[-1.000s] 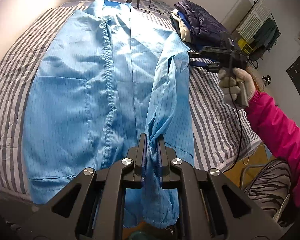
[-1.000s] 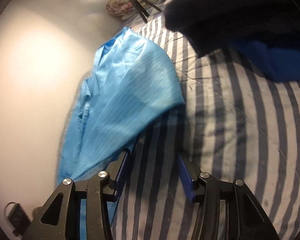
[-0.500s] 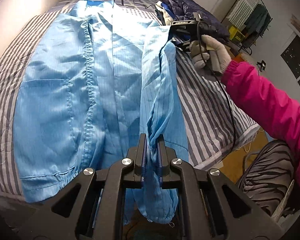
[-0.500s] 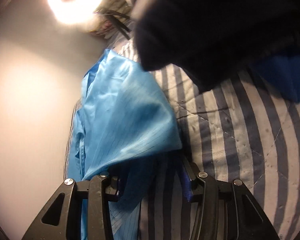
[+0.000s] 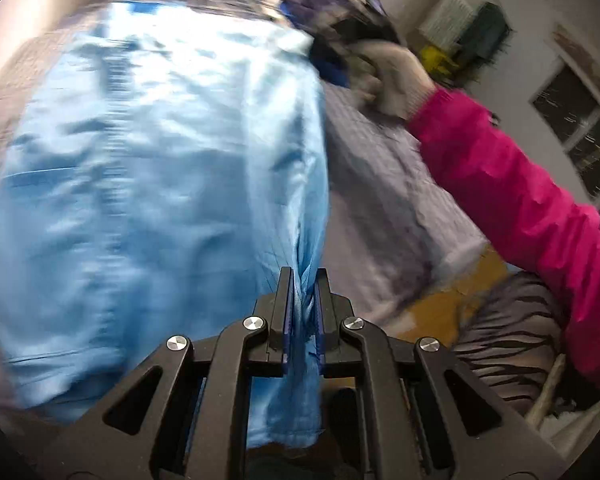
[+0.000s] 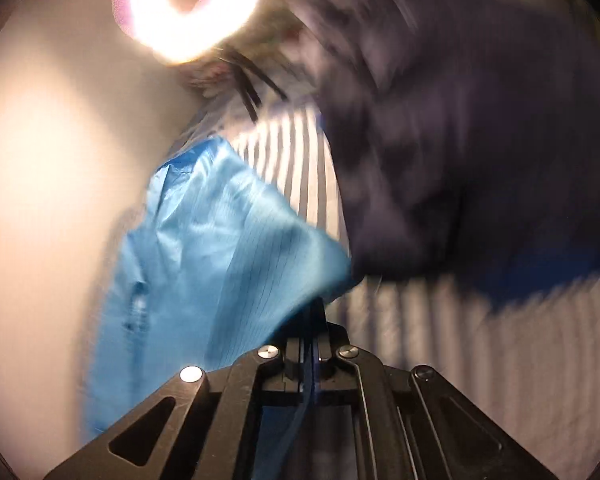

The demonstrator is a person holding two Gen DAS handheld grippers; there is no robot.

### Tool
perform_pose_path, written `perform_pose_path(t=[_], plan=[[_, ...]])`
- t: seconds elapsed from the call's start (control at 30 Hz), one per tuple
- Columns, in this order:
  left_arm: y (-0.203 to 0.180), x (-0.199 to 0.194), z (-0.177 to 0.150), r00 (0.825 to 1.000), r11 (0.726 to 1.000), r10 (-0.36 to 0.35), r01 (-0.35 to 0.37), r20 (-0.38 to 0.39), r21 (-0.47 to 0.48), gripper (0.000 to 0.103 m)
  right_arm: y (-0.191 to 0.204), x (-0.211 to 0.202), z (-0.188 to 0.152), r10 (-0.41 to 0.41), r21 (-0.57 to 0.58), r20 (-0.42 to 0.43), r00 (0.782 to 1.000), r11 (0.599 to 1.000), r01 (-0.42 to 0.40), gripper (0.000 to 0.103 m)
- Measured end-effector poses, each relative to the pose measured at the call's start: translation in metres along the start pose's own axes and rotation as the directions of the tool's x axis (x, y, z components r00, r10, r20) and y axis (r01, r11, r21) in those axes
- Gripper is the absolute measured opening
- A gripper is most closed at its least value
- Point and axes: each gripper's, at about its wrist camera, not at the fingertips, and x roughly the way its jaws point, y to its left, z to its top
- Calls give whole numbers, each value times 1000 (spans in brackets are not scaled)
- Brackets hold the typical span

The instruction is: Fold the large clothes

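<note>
Left wrist view showed the left gripper [image 5: 302, 292] clamped on a bunched sleeve end of the blue coat [image 5: 160, 168], which lay spread ahead of the jaws on the striped bed [image 5: 380, 184]. Right wrist view showed the right gripper [image 6: 310, 344], whose jaws had just been closing, pinching the coat's edge [image 6: 236, 248], with a dark jacket [image 6: 480, 152] beyond to the right. Carrying the sleeve inward would likely go best with both grips level and the cloth taut.
</note>
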Motion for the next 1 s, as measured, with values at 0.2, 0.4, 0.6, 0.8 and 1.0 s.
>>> perform_pose_path(t=[0.2, 0.4, 0.6, 0.8, 1.0], plan=[[-66, 58, -6, 986, 972, -20, 57, -163, 229, 21, 17, 34, -11, -183, -217, -95, 979, 963, 159, 21], [-70, 44, -7, 987, 967, -73, 105, -143, 231, 33, -13, 10, -6, -151, -147, -102, 983, 980, 135, 32], [-43, 3, -8, 997, 986, -47, 55, -55, 160, 35, -17, -37, -20, -77, -84, -60, 995, 994, 72, 34], [32, -22, -14, 977, 977, 214, -214, 27, -6, 35, 18, -43, -51, 173, -104, -84, 981, 978, -182, 34], [62, 2, -35, 969, 968, 237, -241, -64, -64, 35, 31, 7, -80, -28, -259, -246, 969, 965, -37, 30]])
